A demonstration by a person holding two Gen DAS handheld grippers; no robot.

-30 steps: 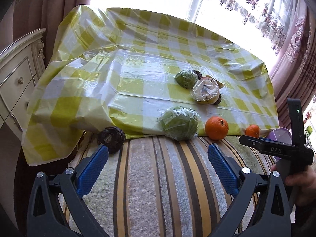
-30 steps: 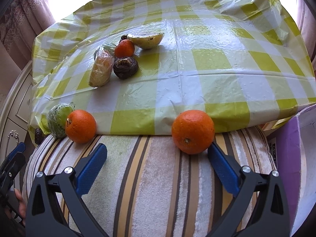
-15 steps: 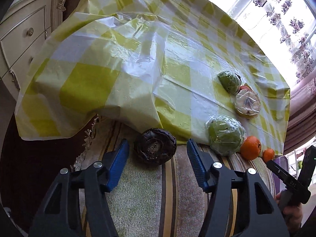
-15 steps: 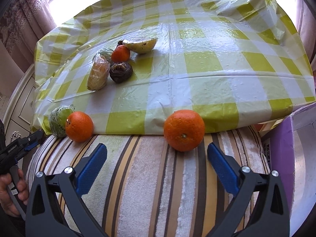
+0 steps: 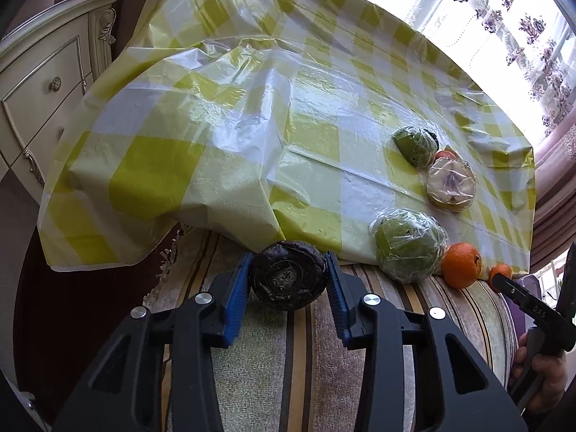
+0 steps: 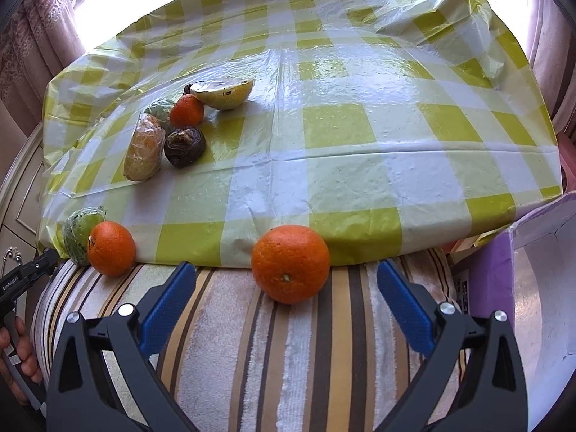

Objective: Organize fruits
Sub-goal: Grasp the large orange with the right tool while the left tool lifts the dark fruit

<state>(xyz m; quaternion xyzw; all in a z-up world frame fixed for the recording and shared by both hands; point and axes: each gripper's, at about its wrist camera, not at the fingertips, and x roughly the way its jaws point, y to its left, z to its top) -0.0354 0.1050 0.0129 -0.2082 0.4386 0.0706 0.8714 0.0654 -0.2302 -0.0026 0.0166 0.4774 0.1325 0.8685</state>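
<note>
The left gripper (image 5: 288,279) has just squeezed in and now pinches a dark purple fruit (image 5: 289,274) on the striped towel (image 5: 378,378); the right gripper (image 6: 286,280) has just been closing a little, but its blue fingers (image 6: 169,307) stand wide, not touching the big orange (image 6: 290,263) between them; farther off, more fruit sits on the yellow checked cloth (image 6: 360,144), some wrapped in plastic

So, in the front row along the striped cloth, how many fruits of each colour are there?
Dark fruit: 1
Green wrapped fruit: 1
Oranges: 2
Total: 4
</note>
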